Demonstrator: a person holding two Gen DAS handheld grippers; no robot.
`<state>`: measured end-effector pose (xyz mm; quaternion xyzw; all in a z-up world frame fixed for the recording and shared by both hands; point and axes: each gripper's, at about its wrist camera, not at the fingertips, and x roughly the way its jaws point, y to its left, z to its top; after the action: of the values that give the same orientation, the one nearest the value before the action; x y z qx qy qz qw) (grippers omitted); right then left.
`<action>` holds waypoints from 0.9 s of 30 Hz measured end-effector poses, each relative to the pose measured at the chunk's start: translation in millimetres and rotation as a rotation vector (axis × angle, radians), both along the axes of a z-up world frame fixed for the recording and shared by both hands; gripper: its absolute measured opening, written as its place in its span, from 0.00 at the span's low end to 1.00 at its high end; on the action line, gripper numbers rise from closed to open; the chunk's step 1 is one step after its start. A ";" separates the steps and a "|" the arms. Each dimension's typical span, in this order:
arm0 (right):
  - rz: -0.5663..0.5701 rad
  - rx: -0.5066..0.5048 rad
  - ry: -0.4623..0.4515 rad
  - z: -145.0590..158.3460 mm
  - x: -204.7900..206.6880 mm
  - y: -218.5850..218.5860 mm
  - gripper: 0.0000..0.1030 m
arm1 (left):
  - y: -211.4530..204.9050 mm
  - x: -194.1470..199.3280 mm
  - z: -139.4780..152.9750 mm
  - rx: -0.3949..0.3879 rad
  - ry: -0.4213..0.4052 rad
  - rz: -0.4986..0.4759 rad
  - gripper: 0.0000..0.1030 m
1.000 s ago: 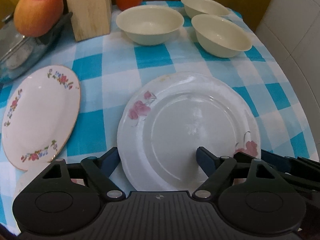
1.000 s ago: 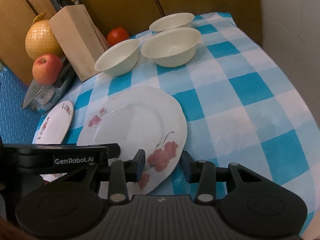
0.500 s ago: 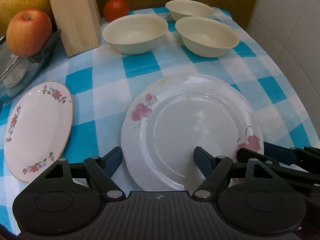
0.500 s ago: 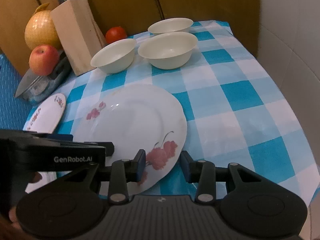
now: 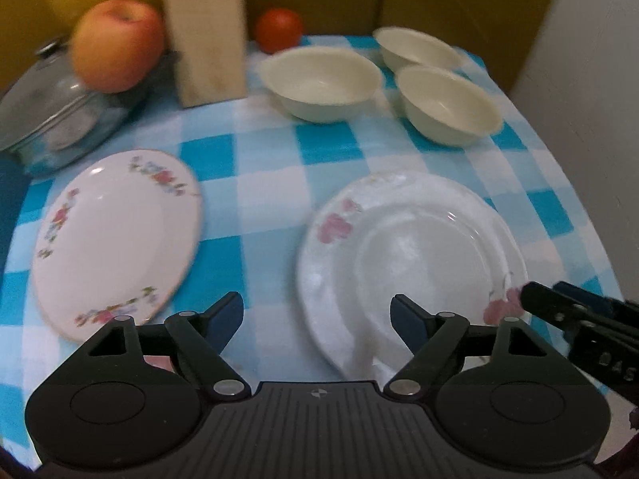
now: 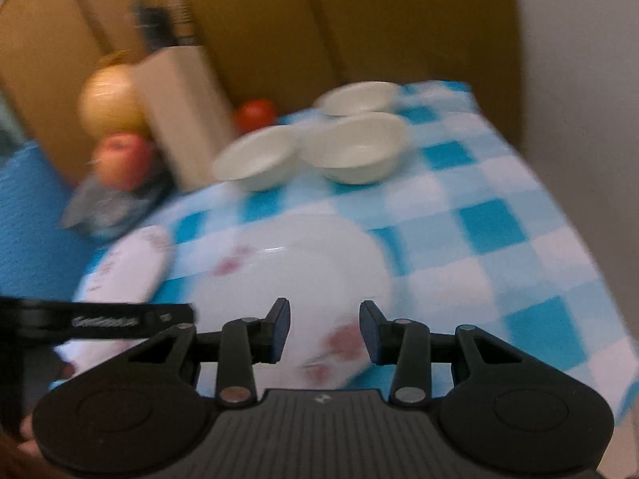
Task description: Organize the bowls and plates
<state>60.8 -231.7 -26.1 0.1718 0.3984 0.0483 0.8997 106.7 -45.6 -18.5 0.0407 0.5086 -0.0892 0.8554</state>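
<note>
Oval plate (image 5: 116, 239) lies left of round plate (image 5: 411, 255).

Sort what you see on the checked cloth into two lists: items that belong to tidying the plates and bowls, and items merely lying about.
Belongs to the job:
round plate
oval plate
three cream bowls

Lying about:
knife block
apple
tomato
glass lid

A desk (image 5: 263, 183) under a blue-and-white checked cloth filled the frame. On it lay a round plate (image 5: 411, 255) at lower right, an oval plate (image 5: 116, 235) at left, three cream bowls (image 5: 319, 80) at upper right, a tomato (image 5: 278, 30) and a wooden block (image 5: 203, 28) up top.
</note>
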 end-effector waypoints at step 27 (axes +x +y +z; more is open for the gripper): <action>0.397 0.157 0.156 -38.5 2.1 114.4 0.38 | 161.5 -65.9 -13.0 -0.042 0.106 0.320 0.85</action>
<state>62.9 -117.4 -64.6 0.1626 0.4878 0.2418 0.8229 40.8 115.9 -31.4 -0.0634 0.5511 0.0359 0.8313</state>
